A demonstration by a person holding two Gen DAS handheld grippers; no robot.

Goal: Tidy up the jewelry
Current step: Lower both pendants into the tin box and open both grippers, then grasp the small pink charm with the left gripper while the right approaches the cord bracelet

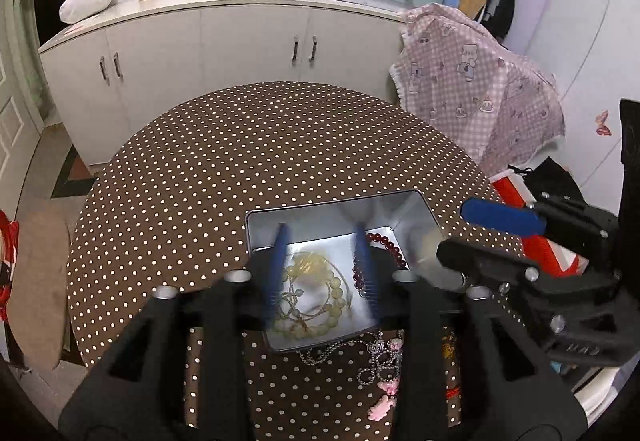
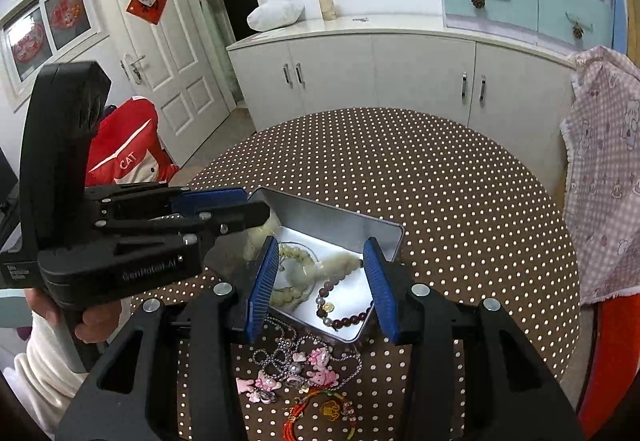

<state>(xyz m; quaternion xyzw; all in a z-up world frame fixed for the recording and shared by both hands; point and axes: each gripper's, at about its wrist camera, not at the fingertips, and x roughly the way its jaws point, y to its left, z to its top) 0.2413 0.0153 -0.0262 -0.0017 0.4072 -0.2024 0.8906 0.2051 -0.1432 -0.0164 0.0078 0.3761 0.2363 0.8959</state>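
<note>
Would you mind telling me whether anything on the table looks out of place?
Yes: the silver ball chain with pink charms and the red cord bracelet lie loose on the dotted tablecloth, outside the metal tin that holds the bead bracelets.

Shiny metal tin, glossy beads

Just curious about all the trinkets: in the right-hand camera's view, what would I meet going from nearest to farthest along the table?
Red cord charm → pink charm chain → dark bead bracelet → tin box.
</note>
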